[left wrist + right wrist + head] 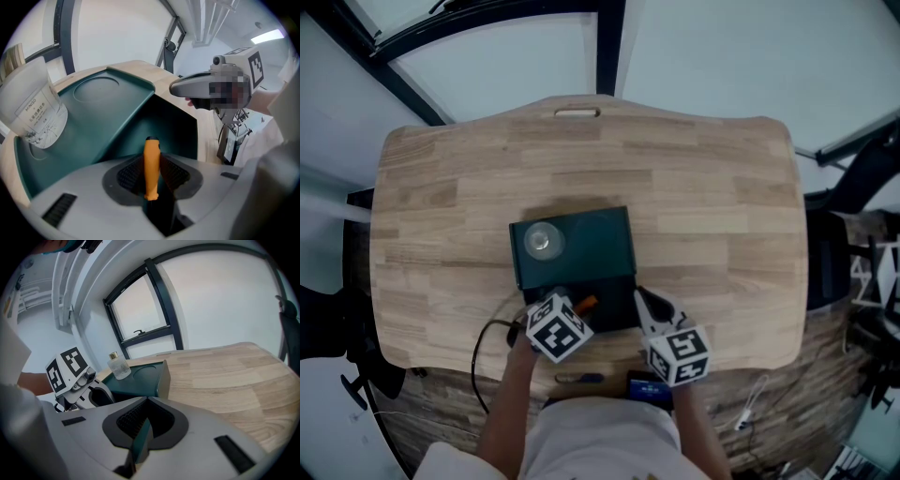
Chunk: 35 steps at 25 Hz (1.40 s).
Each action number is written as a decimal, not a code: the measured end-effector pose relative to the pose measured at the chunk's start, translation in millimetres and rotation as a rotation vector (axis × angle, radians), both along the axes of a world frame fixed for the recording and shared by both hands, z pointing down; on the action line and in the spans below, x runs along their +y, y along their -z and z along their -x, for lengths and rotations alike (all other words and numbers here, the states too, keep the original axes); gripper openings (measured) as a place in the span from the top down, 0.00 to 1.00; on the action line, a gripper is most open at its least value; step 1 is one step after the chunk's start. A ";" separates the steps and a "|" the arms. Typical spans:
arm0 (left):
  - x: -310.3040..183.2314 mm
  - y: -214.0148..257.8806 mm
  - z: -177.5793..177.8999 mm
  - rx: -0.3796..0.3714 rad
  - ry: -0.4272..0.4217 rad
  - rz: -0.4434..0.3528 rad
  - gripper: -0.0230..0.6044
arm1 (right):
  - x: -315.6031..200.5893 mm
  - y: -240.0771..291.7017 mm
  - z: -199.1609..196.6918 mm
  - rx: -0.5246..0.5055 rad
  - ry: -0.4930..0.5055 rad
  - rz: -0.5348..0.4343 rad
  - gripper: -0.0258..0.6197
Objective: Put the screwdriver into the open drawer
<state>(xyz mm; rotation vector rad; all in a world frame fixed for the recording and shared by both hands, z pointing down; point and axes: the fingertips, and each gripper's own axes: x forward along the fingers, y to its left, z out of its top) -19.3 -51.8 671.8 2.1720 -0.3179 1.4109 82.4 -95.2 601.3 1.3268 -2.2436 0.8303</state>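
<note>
The screwdriver (151,171), with an orange handle, stands between the pads of my left gripper (151,174), which is shut on it. The gripper points steeply down over the dark inside of the open drawer (176,129). From the head view the orange handle (586,303) shows at the left gripper (579,306), above the drawer (614,309), which is pulled out of the green box (581,244) towards me. My right gripper (645,306) is at the drawer's right side. In the right gripper view its jaws (140,432) are shut on a thin green wall (139,441) of the drawer.
A small glass bottle (541,241) stands on the green box's top at its left. A black cable (483,349) hangs off the near table edge, and a blue item (652,386) and a thin tool (581,378) lie below it. The wooden table (722,216) stretches to the right.
</note>
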 end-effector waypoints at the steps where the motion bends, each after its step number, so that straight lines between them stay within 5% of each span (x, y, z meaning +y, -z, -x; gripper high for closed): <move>1: -0.2 -0.5 -0.2 -0.001 0.000 0.001 0.78 | -0.7 0.8 0.1 -0.002 0.003 -0.001 0.96; 28: 2.9 -10.7 -4.0 0.002 0.003 0.026 0.78 | 4.0 -4.4 -2.1 -0.010 -0.004 0.026 0.96; 35: 3.4 -7.3 -7.9 0.014 -0.054 -0.002 0.78 | 3.0 -2.3 -3.5 -0.011 -0.005 0.022 0.96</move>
